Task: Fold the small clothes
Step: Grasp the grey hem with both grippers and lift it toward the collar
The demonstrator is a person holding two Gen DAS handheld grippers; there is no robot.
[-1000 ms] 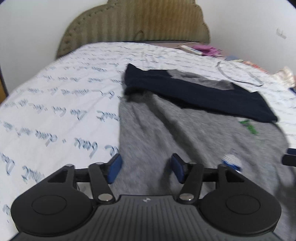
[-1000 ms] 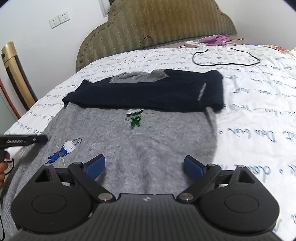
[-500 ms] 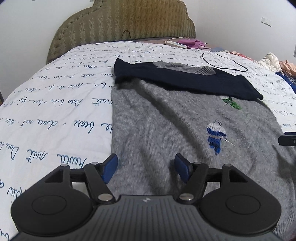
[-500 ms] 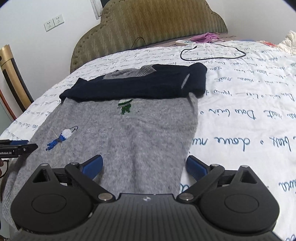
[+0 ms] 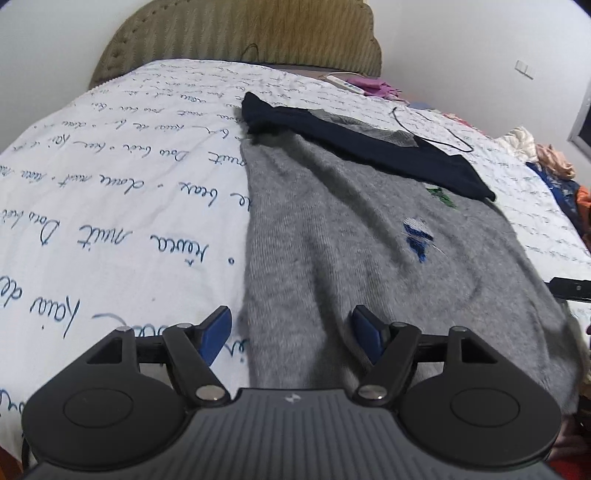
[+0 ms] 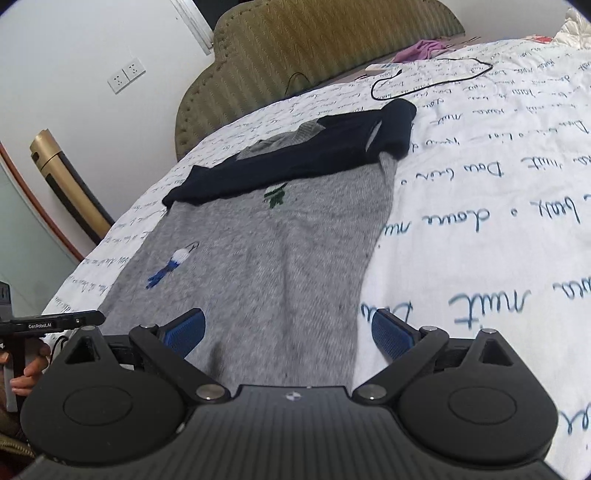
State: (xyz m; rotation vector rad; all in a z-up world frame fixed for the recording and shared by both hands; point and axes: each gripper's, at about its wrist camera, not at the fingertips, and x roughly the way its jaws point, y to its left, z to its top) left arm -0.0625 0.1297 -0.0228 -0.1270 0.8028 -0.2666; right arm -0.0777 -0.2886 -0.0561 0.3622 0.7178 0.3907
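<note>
Script-printed bedsheet (image 5: pixel 122 206); olive headboard (image 6: pixel 332 40), black cable (image 6: pixel 432 79), wall sockets (image 6: pixel 126 75)

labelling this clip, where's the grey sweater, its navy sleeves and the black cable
grey sweater (image 6: pixel 280 258), right wrist view, middle of its body
navy sleeves (image 6: pixel 295 162), right wrist view, folded band across the top
black cable (image 6: pixel 436 79), right wrist view, loop on the sheet

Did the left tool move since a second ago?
Yes. The left tool drew back toward the near end of the grey sweater; the headboard now looks farther off. Its jaws have just been opening, nothing between them.
</note>
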